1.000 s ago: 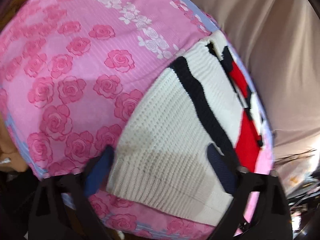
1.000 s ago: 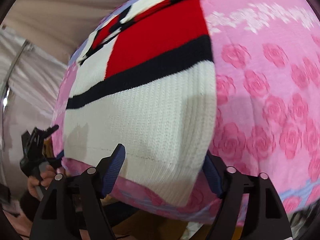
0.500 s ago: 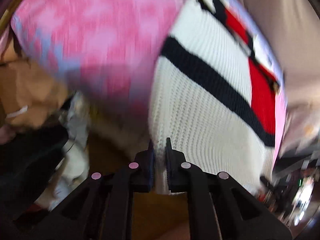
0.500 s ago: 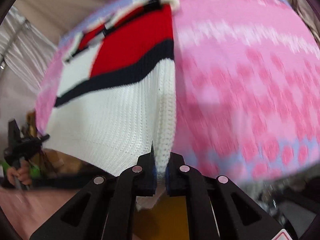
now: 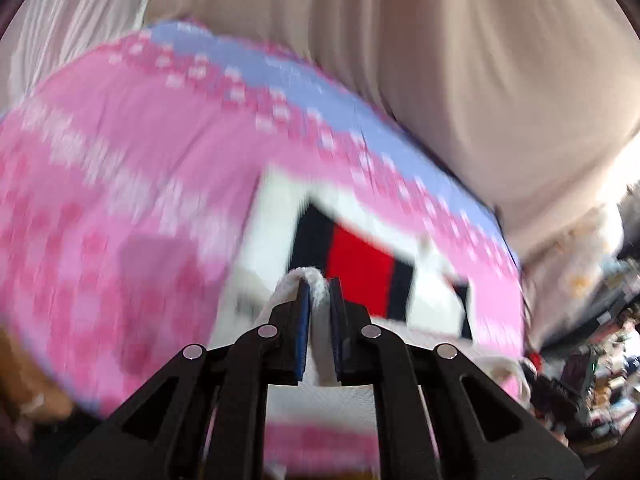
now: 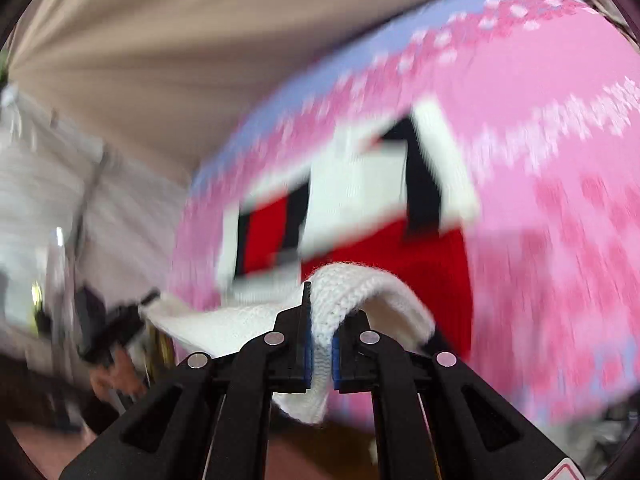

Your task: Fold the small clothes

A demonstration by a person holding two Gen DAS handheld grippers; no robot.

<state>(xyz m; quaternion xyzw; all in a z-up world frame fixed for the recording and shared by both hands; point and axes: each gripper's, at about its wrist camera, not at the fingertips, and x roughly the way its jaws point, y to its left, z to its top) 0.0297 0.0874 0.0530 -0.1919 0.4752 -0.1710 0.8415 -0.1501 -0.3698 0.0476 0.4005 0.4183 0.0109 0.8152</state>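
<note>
The white knit sweater (image 6: 360, 200) with red and black blocks lies on a pink rose-print cover (image 6: 560, 200) with a pale blue border, and its near white hem is lifted off that cover. In the right wrist view the right tool (image 6: 320, 334) is closed on a fold of this hem, the knit bulging up between the blue pads and draping toward 3 o'clock and 9 o'clock. In the left wrist view the left tool (image 5: 319, 308) is likewise clamped on a bunch of white knit of the sweater (image 5: 360, 260), whose red panel sits at 12 to 1 o'clock of the tips. The cover (image 5: 120, 160) spreads toward 9 o'clock. Beige curtain fabric (image 5: 440, 60) hangs beyond the cover at 12 o'clock. Both views are motion-blurred.
</note>
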